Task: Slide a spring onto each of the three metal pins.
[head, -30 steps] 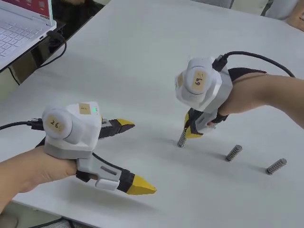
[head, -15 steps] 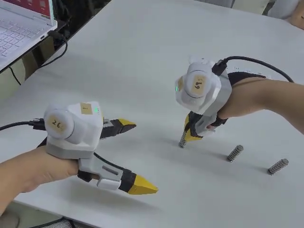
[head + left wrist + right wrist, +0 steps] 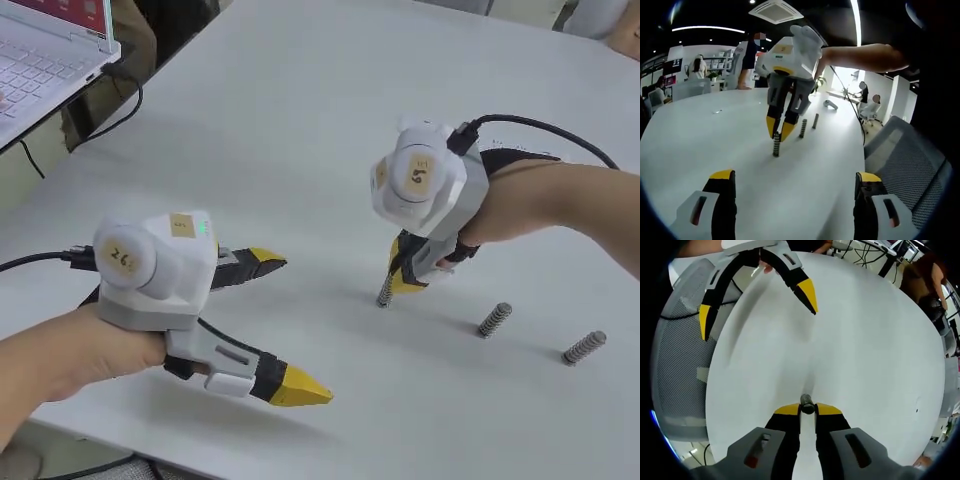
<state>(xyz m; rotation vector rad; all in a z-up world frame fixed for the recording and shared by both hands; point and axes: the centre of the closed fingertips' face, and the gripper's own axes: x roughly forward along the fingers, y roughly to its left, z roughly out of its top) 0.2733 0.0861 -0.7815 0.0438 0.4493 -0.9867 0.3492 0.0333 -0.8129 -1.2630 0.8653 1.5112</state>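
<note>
Right gripper (image 3: 807,410) clamped on upright spring (image 3: 807,403); left gripper (image 3: 305,329) wide open, empty.
Head view: two more springs (image 3: 493,321) stand farther right.

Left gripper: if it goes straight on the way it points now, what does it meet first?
Probably the upright spring held by the right gripper, slightly left of centre; depth is unclear.

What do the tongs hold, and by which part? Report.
Right tongs pinch the standing spring by its top end; left tongs are open, holding nothing.
</note>
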